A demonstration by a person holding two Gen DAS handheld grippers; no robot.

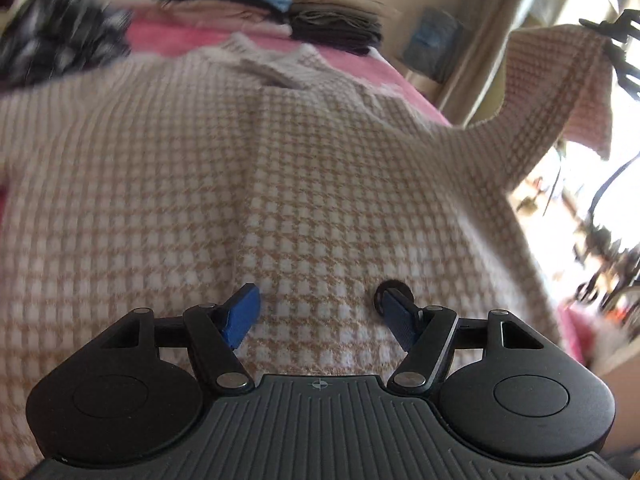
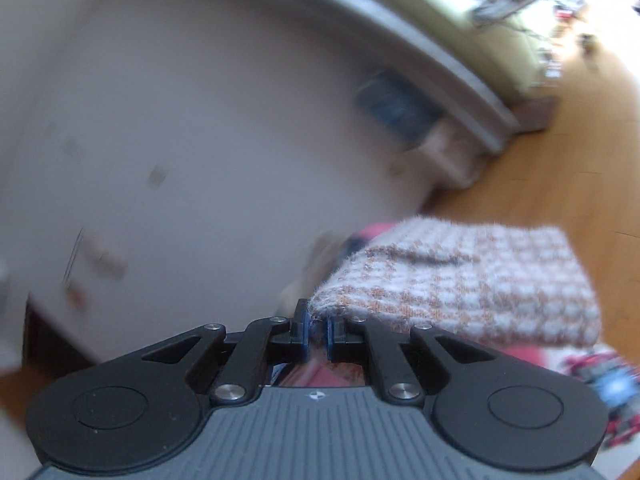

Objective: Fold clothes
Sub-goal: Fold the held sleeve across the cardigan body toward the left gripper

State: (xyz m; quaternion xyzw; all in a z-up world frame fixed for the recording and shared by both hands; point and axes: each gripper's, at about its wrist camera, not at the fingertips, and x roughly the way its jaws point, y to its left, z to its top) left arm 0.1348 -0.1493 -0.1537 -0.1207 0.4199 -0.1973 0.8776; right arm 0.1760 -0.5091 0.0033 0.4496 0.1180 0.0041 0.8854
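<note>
Sweater: a beige-and-white checked knit sweater lies spread over the bed, filling most of the left wrist view, its collar toward the far side.
Raised part: one end of the sweater, probably a sleeve, is lifted off the bed at the right of the left wrist view; in the right wrist view the same checked knit hangs out to the right of the claw tips.
Left claw: the left claw sits low over the near part of the sweater with its blue pads spread apart; nothing is pinched between them, only the knit shows in the gap.
Right claw: the right claw has its pads pressed together on the edge of the sweater, a thin fold of knit caught between them; it also shows at the upper right edge of the left wrist view, at the lifted cloth.
Bed: a pink cover shows beyond the sweater.
Folded stack: folded clothes in blue, tan and dark grey sit at the far side of the bed.
Dark garment: a black-and-white piece lies at the far left, too blurred to tell what it is.
Floor: a wooden floor shows in the right wrist view.
</note>
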